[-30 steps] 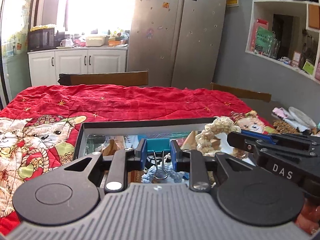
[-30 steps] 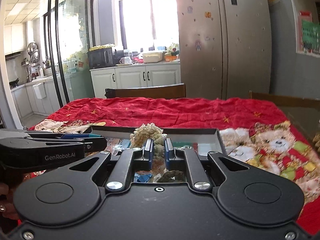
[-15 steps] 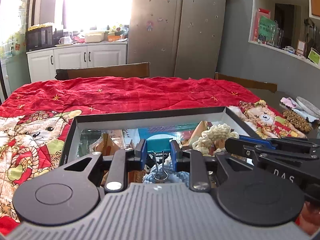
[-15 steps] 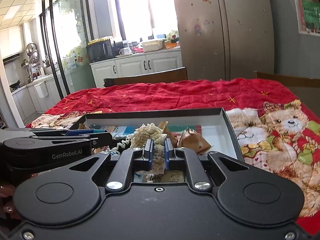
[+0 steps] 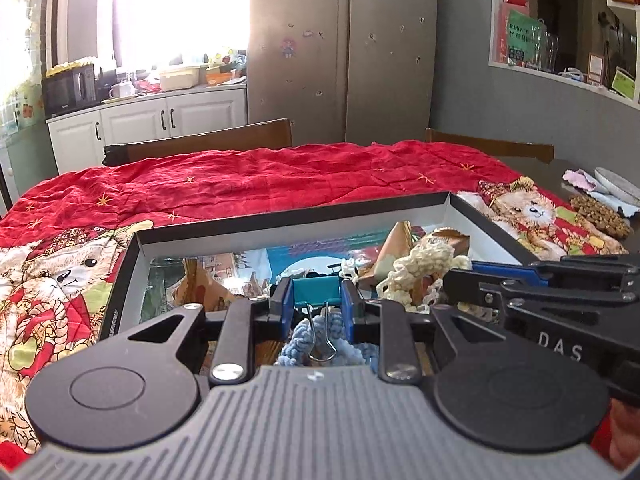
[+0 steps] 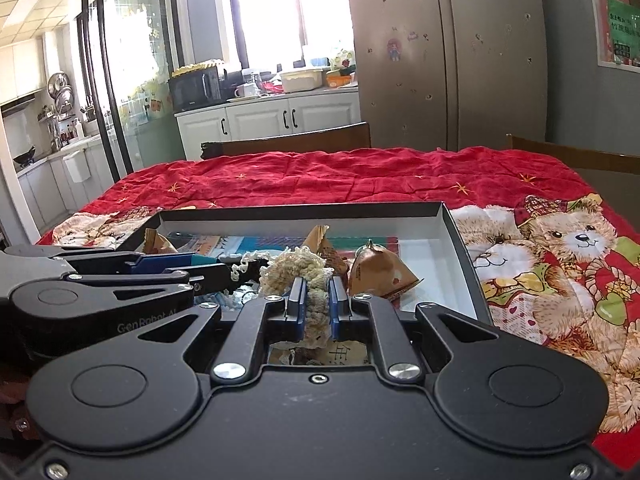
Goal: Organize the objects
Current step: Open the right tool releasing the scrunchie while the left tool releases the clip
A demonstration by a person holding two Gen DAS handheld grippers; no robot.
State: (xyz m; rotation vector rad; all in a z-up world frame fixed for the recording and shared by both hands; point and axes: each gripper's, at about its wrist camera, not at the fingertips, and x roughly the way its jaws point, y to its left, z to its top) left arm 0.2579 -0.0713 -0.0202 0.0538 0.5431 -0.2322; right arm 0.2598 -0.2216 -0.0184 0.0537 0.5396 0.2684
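Hovering over the near end of the box [image 5: 288, 216], I have both grippers side by side above its clutter. The box is a shallow, dark-rimmed tray lying on the red cloth [image 5: 260, 184] that covers the counter. Its far wall and right wall [image 6: 460, 240] stand clear, and a bare white patch of floor shows in the far right corner. Beyond the far rim the cloth runs open and flat to the chair backs [image 5: 200, 146]; to the right of the box it is open too, with only the printed bears.

My left gripper [image 5: 316, 300] is clamped on a teal clip [image 5: 316, 288]: the clip body sits between the two blue fingers [image 5: 282, 300], its wire handles pointing back toward me. Blue yarn [image 5: 300, 332] lies right under the clip, whether touching I cannot tell.

My right gripper [image 6: 316, 304] is squeezed onto cream yarn [image 6: 296, 268], which bulges up ahead of the fingers [image 6: 298, 300] and hangs down between them. Just right of it a brown packet [image 6: 380, 272] stands tilted in the box, near but apart from my fingers. A second packet [image 6: 160, 242] leans by the left wall.

From the left camera, the right gripper [image 5: 460, 276] reaches across just beside the left one, close over the same clutter.
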